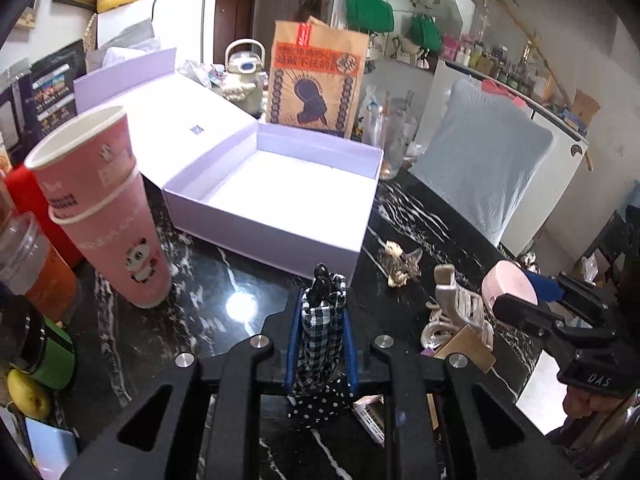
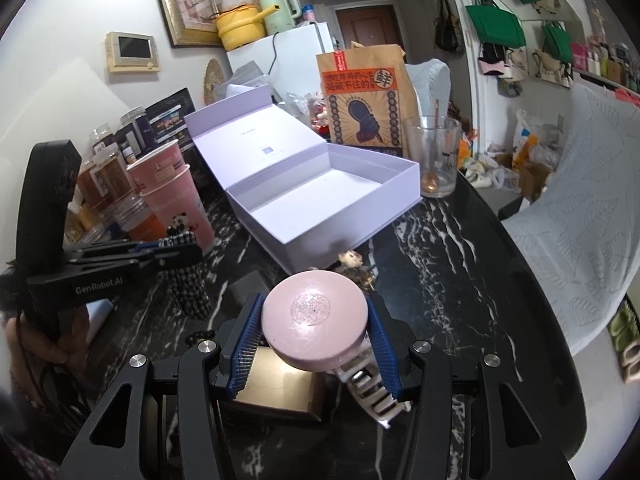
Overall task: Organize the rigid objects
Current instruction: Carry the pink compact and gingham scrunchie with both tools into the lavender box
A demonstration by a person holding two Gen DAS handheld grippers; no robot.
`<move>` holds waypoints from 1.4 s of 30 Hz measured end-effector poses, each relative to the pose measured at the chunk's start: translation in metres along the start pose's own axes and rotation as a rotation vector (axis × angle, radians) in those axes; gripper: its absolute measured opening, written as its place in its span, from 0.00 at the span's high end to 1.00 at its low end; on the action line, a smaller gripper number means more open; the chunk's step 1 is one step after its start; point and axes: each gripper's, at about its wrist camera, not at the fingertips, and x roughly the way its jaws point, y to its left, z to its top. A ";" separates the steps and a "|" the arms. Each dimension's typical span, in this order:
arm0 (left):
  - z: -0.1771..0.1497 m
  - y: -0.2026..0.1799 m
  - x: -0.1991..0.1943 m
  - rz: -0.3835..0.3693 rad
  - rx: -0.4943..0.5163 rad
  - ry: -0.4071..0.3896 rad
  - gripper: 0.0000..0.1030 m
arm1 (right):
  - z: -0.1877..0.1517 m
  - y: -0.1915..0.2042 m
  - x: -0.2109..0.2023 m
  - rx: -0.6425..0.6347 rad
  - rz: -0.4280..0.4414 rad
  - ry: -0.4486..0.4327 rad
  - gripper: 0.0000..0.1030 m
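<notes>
While our lilac box [image 1: 276,184] sits bare, left gripper [image 1: 322,320] clamps a checked, perhaps fabric, clip [image 1: 322,316]; right gripper [image 2: 316,332] clasps the pink compact [image 2: 314,320].

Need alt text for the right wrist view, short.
The right gripper is shut on a round pink case above a black marble table. Ahead sits an open, empty lavender box. At left, the left gripper is shut on a checked fabric item beside stacked pink cups.
</notes>
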 end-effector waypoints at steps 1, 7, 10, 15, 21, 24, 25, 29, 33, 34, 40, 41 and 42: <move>0.001 0.000 -0.002 0.001 0.000 -0.005 0.82 | 0.001 0.002 -0.001 -0.002 0.004 -0.004 0.50; 0.008 0.003 -0.013 0.007 -0.002 -0.022 0.82 | 0.006 0.012 -0.001 -0.007 0.022 -0.008 0.50; 0.010 0.005 -0.015 0.011 -0.009 -0.019 0.82 | 0.008 0.016 0.002 -0.009 0.030 -0.002 0.50; 0.015 0.006 -0.017 0.009 -0.010 -0.022 0.82 | 0.012 0.019 0.007 -0.006 0.041 0.006 0.50; 0.029 0.007 -0.017 0.000 -0.002 -0.042 0.82 | 0.024 0.018 0.016 -0.010 0.038 0.013 0.50; 0.037 0.007 -0.015 -0.005 0.001 -0.053 0.82 | 0.031 0.016 0.021 -0.014 0.043 0.017 0.50; 0.039 0.006 -0.014 -0.006 0.003 -0.056 0.82 | 0.034 0.016 0.022 -0.016 0.044 0.017 0.50; 0.053 0.005 -0.012 -0.009 0.015 -0.077 0.82 | 0.044 0.014 0.027 -0.027 0.045 0.012 0.50; 0.065 0.004 -0.012 -0.008 0.023 -0.099 0.82 | 0.058 0.010 0.034 -0.029 0.056 0.007 0.50; 0.068 0.004 -0.012 -0.008 0.023 -0.103 0.82 | 0.060 0.009 0.035 -0.029 0.057 0.006 0.50; 0.090 0.003 -0.006 -0.012 0.036 -0.122 0.82 | 0.080 0.004 0.041 -0.045 0.054 -0.002 0.50; 0.093 0.002 -0.004 -0.011 0.040 -0.124 0.82 | 0.084 0.003 0.043 -0.051 0.053 -0.003 0.50; 0.096 0.001 -0.002 -0.012 0.044 -0.124 0.82 | 0.086 0.003 0.044 -0.054 0.053 -0.003 0.50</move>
